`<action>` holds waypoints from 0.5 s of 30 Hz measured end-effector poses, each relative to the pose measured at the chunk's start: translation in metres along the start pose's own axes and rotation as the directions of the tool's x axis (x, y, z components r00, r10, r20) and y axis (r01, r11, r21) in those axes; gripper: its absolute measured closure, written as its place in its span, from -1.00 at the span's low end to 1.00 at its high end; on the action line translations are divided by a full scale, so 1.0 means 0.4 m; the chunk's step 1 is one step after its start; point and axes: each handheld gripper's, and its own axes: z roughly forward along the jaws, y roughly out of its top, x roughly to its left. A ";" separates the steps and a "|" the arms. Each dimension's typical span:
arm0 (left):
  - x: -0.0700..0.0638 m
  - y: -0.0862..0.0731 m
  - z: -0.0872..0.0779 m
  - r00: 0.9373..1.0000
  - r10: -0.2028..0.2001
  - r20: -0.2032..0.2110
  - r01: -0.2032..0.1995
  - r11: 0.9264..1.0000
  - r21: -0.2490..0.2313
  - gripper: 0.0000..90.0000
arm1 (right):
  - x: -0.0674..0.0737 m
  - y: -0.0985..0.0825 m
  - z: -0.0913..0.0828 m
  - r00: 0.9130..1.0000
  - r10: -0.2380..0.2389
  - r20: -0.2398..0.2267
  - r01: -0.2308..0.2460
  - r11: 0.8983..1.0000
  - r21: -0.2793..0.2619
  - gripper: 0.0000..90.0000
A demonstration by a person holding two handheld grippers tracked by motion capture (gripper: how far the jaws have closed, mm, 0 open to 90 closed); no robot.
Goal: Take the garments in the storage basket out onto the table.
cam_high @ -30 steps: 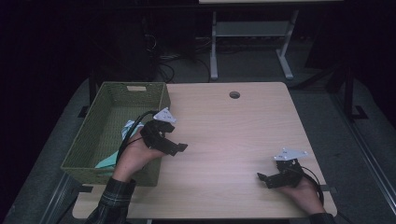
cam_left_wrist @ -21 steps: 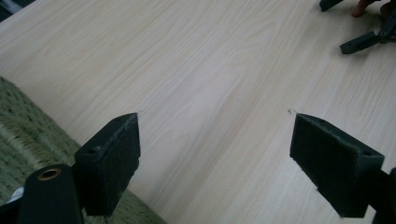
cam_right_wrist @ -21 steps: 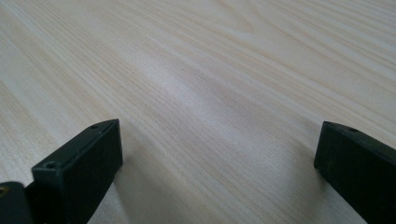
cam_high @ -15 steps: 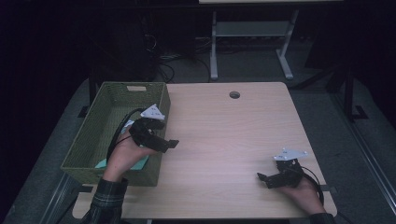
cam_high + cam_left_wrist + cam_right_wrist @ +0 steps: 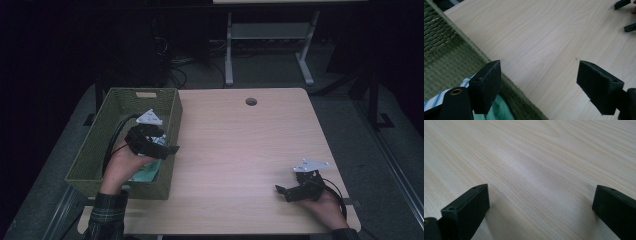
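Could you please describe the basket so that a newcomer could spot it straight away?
Look at the wooden table; the basket sits on its left edge, under the left gripper. It is rectangular, woven and olive green, with mint-green cloth inside.

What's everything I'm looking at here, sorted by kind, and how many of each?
Tongs: 2, left tongs and right tongs
Green woven basket: 1
Pieces of cloth in the basket: 2, a mint-green cloth and a blue-striped cloth
Wooden table: 1
Total: 6
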 end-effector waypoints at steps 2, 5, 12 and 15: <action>0.007 -0.005 -0.007 1.000 -0.011 -0.007 0.011 1.000 -0.001 -0.56 | 0.000 0.000 0.000 1.000 0.000 0.000 0.000 1.000 0.000 -0.99; 0.020 -0.013 -0.017 0.999 -0.016 -0.028 0.016 1.000 -0.004 -0.55 | 0.000 0.000 0.000 1.000 0.000 0.000 0.000 1.000 0.000 -0.99; 0.046 -0.034 -0.033 0.997 -0.046 -0.054 0.046 0.999 0.002 -0.52 | 0.000 0.000 0.000 1.000 0.000 0.000 0.000 1.000 0.000 -0.99; 0.057 -0.043 -0.036 0.996 -0.059 -0.069 0.060 0.998 0.009 -0.50 | 0.000 0.000 0.000 1.000 0.000 0.000 0.000 1.000 -0.001 -0.99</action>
